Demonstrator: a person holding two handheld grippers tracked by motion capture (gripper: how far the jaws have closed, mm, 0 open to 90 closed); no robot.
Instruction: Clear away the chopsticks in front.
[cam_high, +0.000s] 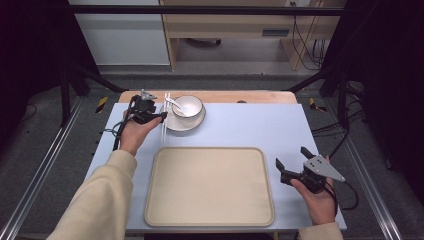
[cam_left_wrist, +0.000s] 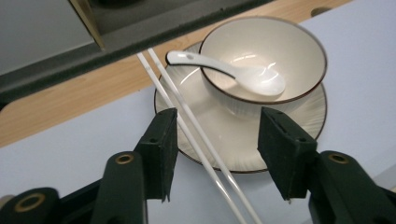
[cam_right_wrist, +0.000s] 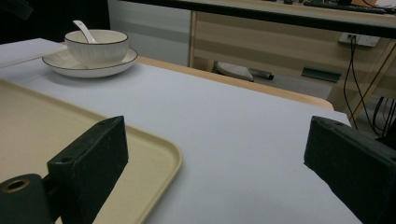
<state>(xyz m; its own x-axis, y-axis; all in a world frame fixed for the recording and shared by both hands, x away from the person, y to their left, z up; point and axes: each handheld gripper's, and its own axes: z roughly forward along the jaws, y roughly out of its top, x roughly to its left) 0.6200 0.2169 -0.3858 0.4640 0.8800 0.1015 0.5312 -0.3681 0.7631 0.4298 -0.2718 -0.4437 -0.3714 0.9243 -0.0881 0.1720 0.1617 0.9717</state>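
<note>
left gripper (cam_left_wrist: 217, 154) half-open, jaws astride the white chopsticks (cam_left_wrist: 196, 135) without pinching, at the plate's (cam_left_wrist: 308, 121) nine o'clock. right gripper (cam_right_wrist: 215, 163) wide open, empty.

White chopsticks (cam_left_wrist: 196, 135) lie beside a cream ribbed bowl (cam_left_wrist: 280, 56) with a dark rim, a white spoon (cam_left_wrist: 243, 77), a matching plate (cam_left_wrist: 299, 126), a beige tray (cam_high: 210, 185), and a pale blue table (cam_high: 260, 125).

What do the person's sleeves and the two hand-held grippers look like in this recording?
Both sleeves are cream. The left gripper and right gripper are black with two blocky jaws; brass-ringed holes mark the arms. The right carries a grey three-cornered plate. Black cables trail behind.
</note>
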